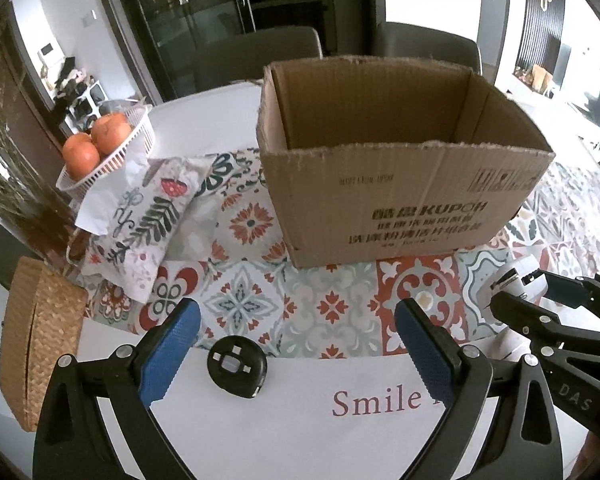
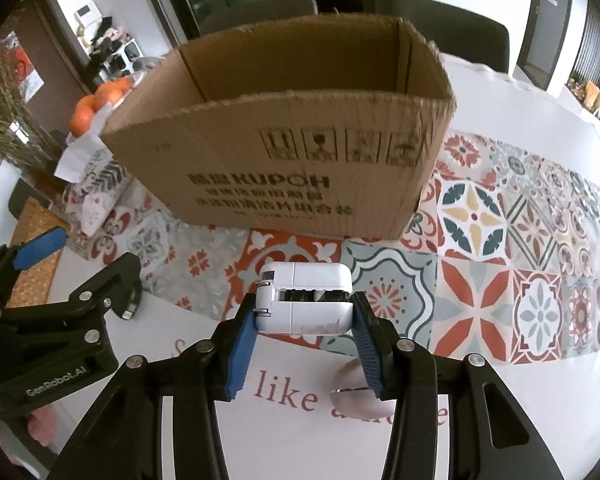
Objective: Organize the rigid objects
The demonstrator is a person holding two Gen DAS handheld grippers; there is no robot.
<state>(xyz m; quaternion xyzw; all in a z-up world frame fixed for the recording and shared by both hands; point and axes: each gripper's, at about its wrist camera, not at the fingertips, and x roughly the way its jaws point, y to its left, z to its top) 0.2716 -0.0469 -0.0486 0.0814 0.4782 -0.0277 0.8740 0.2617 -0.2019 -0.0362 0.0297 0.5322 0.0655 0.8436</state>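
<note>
Here the right gripper (image 2: 304,312) is clamped on a small white device (image 2: 304,300), its blue pads pressing the device's two short ends; the device hangs clear of the table, above the edge where the patterned cloth (image 2: 480,280) meets a white sheet printed with red letters (image 2: 292,400). A slot along the device's near side shows dark parts inside. From the left wrist view the same white device (image 1: 516,280) shows at the right edge, held in the dark jaws of the other tool.

The left gripper (image 1: 296,344) stands wide open with nothing between its blue pads. A round black disc (image 1: 237,366) lies on the white sheet (image 1: 300,420) between them, nearer the left pad and touching neither.

An open cardboard box (image 1: 400,192) with black print on its front sits on the patterned cloth (image 1: 320,300) beyond both grippers; what can be seen of its inside is bare. To the left of the box lie a folded leaf-print cloth (image 1: 148,220) and a white basket (image 1: 140,136) of oranges (image 1: 112,132). A woven straw case (image 1: 40,340) sits at the table's left edge.
</note>
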